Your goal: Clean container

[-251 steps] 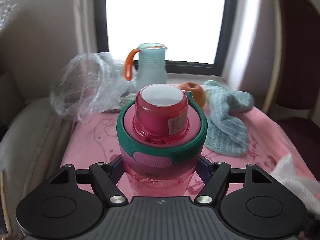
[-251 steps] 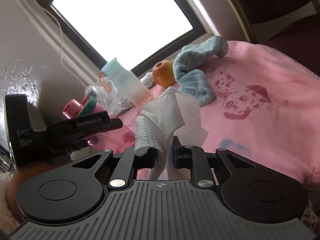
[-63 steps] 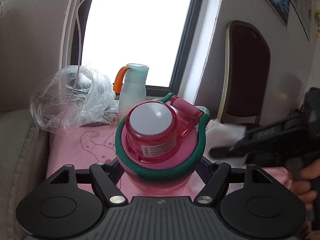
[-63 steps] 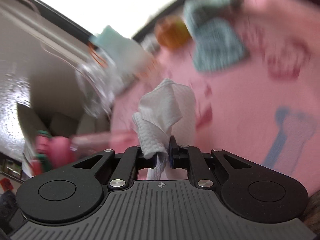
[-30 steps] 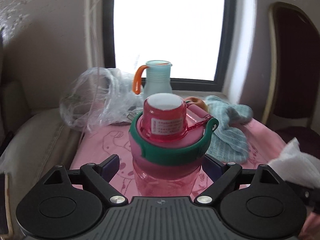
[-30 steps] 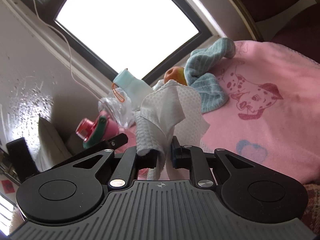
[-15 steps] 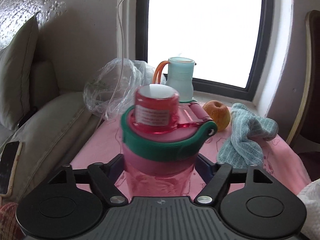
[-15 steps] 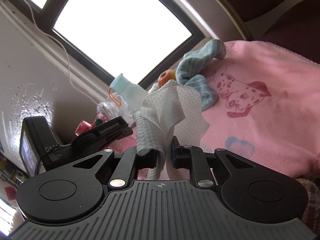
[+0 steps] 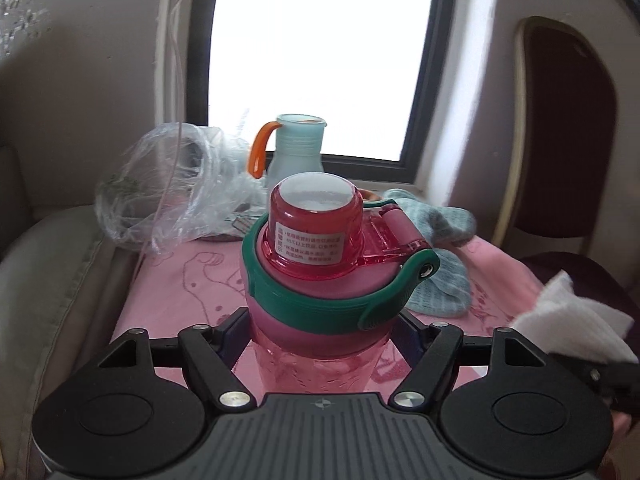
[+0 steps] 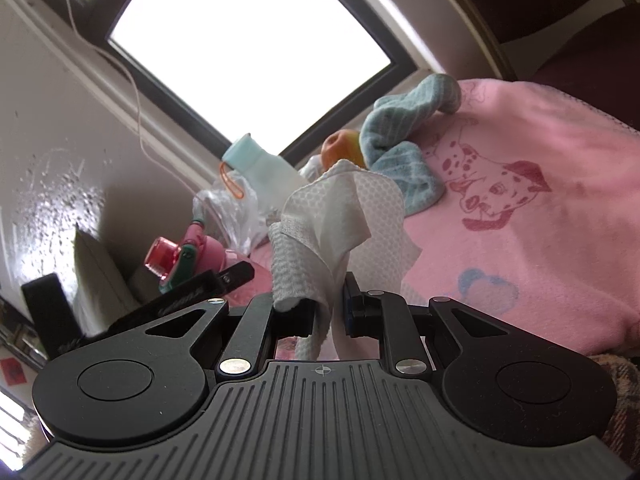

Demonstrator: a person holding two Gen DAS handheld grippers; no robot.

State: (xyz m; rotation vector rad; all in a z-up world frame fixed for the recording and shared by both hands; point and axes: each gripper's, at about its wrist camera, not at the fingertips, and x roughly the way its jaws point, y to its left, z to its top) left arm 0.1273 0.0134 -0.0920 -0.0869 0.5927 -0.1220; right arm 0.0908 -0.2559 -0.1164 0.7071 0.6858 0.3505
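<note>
The pink bottle (image 9: 320, 280) carries a white label (image 9: 310, 246) on its clear red cap; the print is rows of small characters I cannot read. White lettering on the arm of my left gripper, seen from the right wrist, is too blurred to read.

My left gripper (image 9: 320, 338) is closed on the pink bottle's body just under the green collar (image 9: 332, 300), one finger on each side, bottle upright and centred. My right gripper (image 10: 329, 312) is narrowed onto a bunched white wipe (image 10: 340, 216), which stands up between the fingers. The wipe is to the right of the bottle, apart from it.

The pink cloth (image 10: 540, 240) has bare room on the right. Behind the bottle lie a clear plastic bag (image 9: 172, 188), a pale blue jug (image 9: 298, 148), an orange fruit (image 10: 342, 146) and a teal towel (image 10: 404, 148). A dark chair (image 9: 568, 140) borders the right edge.
</note>
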